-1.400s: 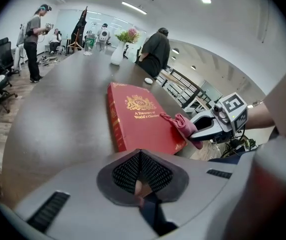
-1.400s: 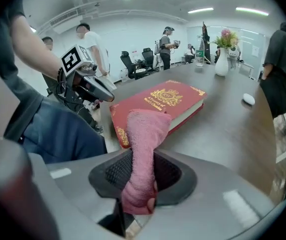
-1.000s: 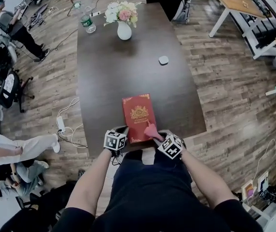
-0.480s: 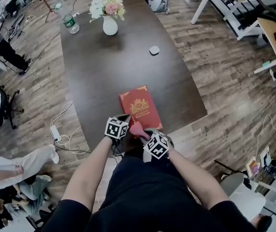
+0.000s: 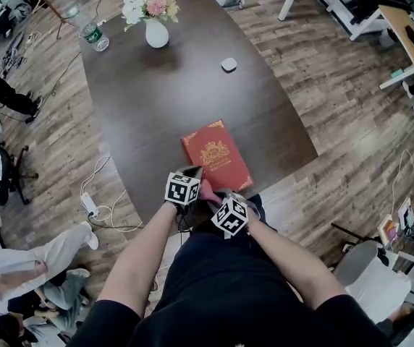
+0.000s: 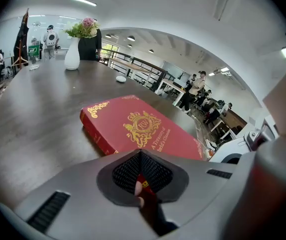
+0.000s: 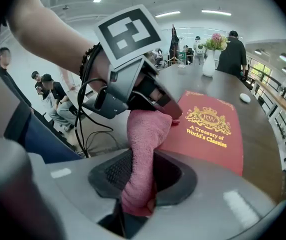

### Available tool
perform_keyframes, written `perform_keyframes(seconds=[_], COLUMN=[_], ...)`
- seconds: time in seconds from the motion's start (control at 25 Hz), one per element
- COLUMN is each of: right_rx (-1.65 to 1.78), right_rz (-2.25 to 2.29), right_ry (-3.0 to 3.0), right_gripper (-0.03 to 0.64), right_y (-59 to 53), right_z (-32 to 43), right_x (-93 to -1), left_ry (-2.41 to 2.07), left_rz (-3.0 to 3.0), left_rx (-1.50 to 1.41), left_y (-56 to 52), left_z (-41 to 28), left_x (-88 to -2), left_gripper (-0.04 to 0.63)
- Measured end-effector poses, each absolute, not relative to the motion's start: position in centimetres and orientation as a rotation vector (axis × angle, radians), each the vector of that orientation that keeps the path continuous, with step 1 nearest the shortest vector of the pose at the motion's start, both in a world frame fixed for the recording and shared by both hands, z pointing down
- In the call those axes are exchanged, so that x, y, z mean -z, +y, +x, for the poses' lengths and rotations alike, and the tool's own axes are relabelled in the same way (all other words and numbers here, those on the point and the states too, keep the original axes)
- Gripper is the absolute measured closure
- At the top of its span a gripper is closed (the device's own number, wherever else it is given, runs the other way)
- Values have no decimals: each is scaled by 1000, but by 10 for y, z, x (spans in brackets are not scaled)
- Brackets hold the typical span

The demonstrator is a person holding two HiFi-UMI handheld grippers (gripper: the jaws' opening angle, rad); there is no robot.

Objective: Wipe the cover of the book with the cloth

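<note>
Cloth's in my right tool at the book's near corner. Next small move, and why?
Probably slide the right tool forward so the cloth sweeps across the cover toward the gold crest. The cloth sits only at the near corner of the book, most of the cover lies ahead, and the left tool clamps that corner, likely steadying it.

The book [image 5: 216, 156] lies at the table's [image 5: 163, 107] near edge; the vase [image 5: 156, 33] stands at the far end, a bottle [image 5: 93, 36] left of it. The left gripper [image 5: 195, 173] and right gripper [image 5: 212, 198] sit at the book's near corner, the cloth [image 7: 143, 149] between them.
</note>
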State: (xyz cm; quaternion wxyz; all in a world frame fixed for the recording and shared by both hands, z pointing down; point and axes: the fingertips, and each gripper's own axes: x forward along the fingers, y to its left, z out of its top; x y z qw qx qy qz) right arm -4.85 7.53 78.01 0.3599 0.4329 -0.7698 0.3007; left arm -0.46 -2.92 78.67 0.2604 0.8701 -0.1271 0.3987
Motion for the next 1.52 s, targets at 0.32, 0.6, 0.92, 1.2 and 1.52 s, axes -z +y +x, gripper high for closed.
perform_keyframes(seconds=[0.32,0.6,0.92,1.2,1.52], right_rx=[-751,-778,-793,-803,-804], right_rz=[1108,1111,1118,1129,1151], right_ry=[-1939,-1928,-1914,-1910,-1899], right_gripper=[500,500,500,500,499], right_y=[76,78,80,80,84], right_z=[-49,-41,-27,-13,2], right_x=[-785,-787,-788,-788,-788], left_ry=[-335,-335,-338,-336,-333], left_rz=[2360,2358,2355,2360,2361], left_rx=[-1083,-1077,-1068,-1077,-1075], left_y=[-28,-28,-27,-29,-28], left_z=[-5,-4,-3,-3,-3], left_x=[-788,-790,-790,-790,-791], left_gripper=[600,600,600,600,600])
